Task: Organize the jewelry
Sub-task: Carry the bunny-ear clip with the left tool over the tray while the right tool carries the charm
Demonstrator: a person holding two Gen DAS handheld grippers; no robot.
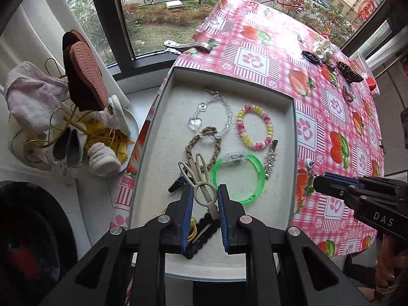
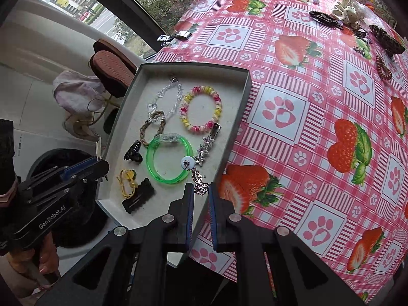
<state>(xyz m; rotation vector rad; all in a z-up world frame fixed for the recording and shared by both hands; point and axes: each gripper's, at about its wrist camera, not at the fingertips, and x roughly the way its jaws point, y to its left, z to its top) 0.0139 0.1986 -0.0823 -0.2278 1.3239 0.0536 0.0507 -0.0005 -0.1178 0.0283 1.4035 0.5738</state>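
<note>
A grey tray (image 1: 292, 137) (image 2: 242, 107) holds a green bangle (image 1: 238, 177) (image 2: 169, 160), a pink-yellow bead bracelet (image 1: 255, 127) (image 2: 201, 109), a clear crystal bracelet (image 1: 211, 114), a braided tie (image 1: 204, 148) and a star clip (image 1: 270, 163) (image 2: 206, 148). My left gripper (image 1: 205, 199) is shut on a beige clip (image 1: 200, 181) over the tray's near end. My right gripper (image 2: 200, 193) is shut on a silver filigree earring (image 2: 197, 178) with a pale bead, over the tray's right edge; it also shows in the left wrist view (image 1: 321, 178).
The strawberry tablecloth (image 2: 318, 127) carries more hair clips and ties at its far end (image 1: 331, 61) (image 2: 357, 20). A black claw clip (image 2: 132, 150), yellow tie (image 2: 127, 178) and black clip (image 2: 139, 199) lie in the tray. A shoe rack (image 1: 76, 102) stands left, below the window.
</note>
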